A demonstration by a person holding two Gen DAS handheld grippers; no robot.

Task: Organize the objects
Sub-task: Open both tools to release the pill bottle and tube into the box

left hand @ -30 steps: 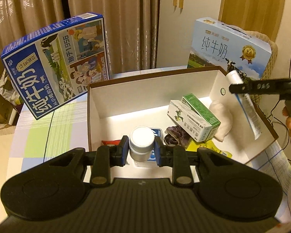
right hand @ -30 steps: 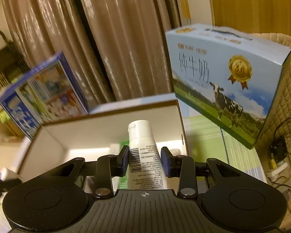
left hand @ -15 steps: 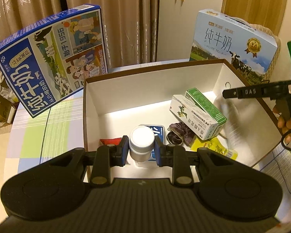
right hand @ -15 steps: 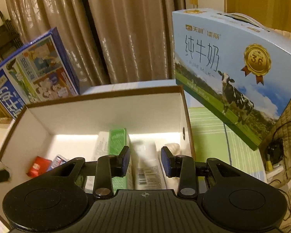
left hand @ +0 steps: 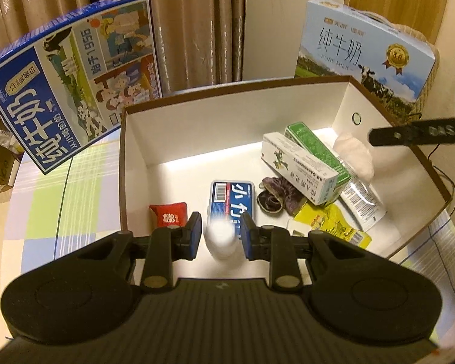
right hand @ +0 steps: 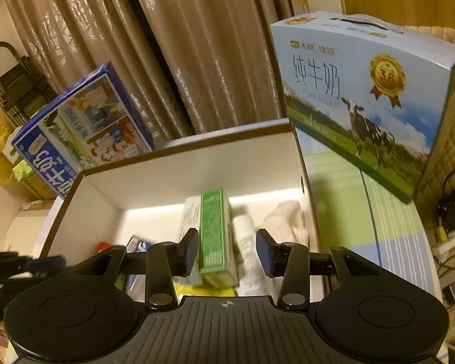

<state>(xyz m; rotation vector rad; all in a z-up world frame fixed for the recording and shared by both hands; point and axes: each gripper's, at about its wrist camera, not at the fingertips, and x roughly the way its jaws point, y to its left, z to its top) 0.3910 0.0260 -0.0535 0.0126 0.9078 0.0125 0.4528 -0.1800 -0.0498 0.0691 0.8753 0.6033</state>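
the open white cardboard box with a brown rim [left hand: 133,151] sits on a pale checked tablecloth [left hand: 45,182] and holds most of the loose items. along its floor lie a small red fabric pouch [left hand: 168,214], a flat blue and white packet with a barcode [left hand: 231,197], a crumpled dark purple cloth [left hand: 276,195], a yellow foil sachet [left hand: 330,223], a long white carton with green print [left hand: 300,168] leaning over a long green carton [left hand: 315,145], a white plastic tube with a printed label [left hand: 361,194] lying flat near the right wall, and a cream cloth bundle [left hand: 353,151] in the far right corner.

the left gripper [left hand: 221,232] hangs over the near edge of the box, its jaws clenched on a small white bottle with a round cap [left hand: 220,238], which looks blurred and sits upright between the blue pads.

the right gripper [right hand: 226,253] points down into the right half of the box. its jaws have just been opening and now stand apart, released, with nothing pressed between them; the green carton [right hand: 214,230] and the white tube [right hand: 248,248] lie on the box floor below the gap. in the left wrist view, one black finger of the right gripper [left hand: 409,133] reaches in over the right wall of the box.

behind the box stand two milk cases: a dark blue case with cartoon pictures [left hand: 72,79], tilted, at the far left, and a light blue case with a cow and a gold medal [left hand: 364,51] at the far right. beige curtains [left hand: 182,15] hang behind them.
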